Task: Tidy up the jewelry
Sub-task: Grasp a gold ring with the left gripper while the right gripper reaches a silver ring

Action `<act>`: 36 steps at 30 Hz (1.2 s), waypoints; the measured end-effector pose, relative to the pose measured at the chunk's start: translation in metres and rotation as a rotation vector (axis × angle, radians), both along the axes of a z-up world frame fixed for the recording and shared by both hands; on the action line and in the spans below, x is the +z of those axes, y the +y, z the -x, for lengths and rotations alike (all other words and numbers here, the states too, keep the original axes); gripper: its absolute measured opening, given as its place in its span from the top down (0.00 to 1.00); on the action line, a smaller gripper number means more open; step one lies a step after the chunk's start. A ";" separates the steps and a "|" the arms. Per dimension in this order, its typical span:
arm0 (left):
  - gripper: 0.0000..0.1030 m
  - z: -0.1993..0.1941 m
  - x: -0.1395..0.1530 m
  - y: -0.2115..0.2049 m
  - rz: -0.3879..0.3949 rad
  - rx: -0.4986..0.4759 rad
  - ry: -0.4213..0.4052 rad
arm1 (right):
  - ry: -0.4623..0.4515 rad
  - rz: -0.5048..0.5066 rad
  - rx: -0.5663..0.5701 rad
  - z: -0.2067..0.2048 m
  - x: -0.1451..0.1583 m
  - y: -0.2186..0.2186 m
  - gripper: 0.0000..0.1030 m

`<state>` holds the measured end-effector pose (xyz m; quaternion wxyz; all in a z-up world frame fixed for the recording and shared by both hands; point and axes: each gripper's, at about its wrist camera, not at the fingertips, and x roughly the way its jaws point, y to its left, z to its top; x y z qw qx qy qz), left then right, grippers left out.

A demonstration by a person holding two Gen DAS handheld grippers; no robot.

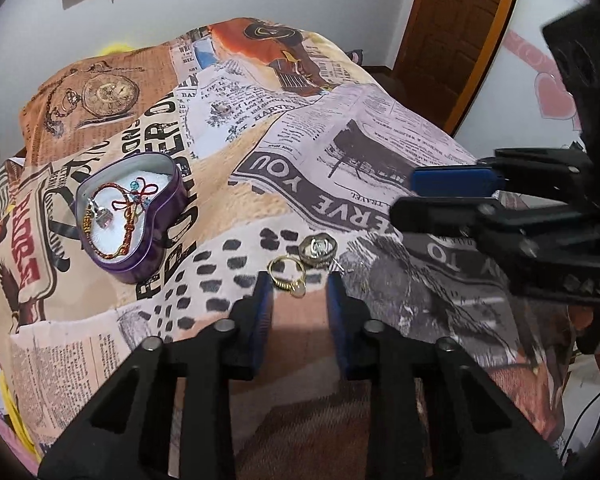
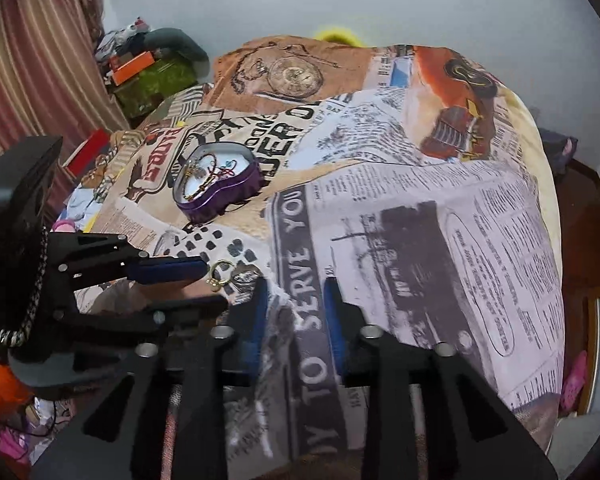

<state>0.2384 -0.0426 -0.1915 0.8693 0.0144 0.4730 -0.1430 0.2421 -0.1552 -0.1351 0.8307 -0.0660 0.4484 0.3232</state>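
Gathering loose rings from the bed (image 1: 380, 128) into the heart-shaped tin (image 1: 168, 208), which sits at ten o'clock.
Left tongs (image 1: 300, 292) released, straddling the gold ring (image 1: 287, 274); silver ring (image 1: 318, 250) touching beyond; right tongs (image 2: 296, 296) released, empty. Next, likely: clench gently.

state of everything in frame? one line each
left tool: open, empty, right behind the gold ring
right tool: open, empty
heart tin: lid off, bracelets inside
gold ring: loose on the blanket
silver ring: loose, beside the gold ring

Silver ring (image 2: 245, 278) half hidden behind right claw (image 2: 296, 298), print blurred
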 end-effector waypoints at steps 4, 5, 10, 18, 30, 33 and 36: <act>0.85 -0.007 -0.003 0.002 0.007 0.015 0.011 | 0.015 -0.007 0.007 -0.001 -0.003 0.000 0.65; 0.85 -0.007 -0.003 0.002 0.010 0.017 0.011 | 0.016 -0.008 0.009 -0.001 -0.003 0.000 0.65; 0.88 0.000 -0.001 0.005 0.004 0.041 -0.021 | 0.020 -0.006 0.041 0.000 -0.006 0.013 0.65; 0.95 0.010 0.000 0.026 0.033 0.076 -0.032 | 0.030 0.030 0.094 -0.012 -0.018 0.043 0.65; 0.95 0.016 0.006 0.034 0.058 0.078 -0.060 | 0.062 -0.031 0.085 -0.019 -0.017 0.042 0.81; 0.95 0.017 0.013 0.035 0.064 0.082 -0.077 | 0.042 -0.045 0.076 -0.018 -0.008 0.038 0.81; 0.95 0.018 0.021 0.036 0.067 0.085 -0.096 | 0.017 -0.051 0.066 -0.017 0.002 0.036 0.81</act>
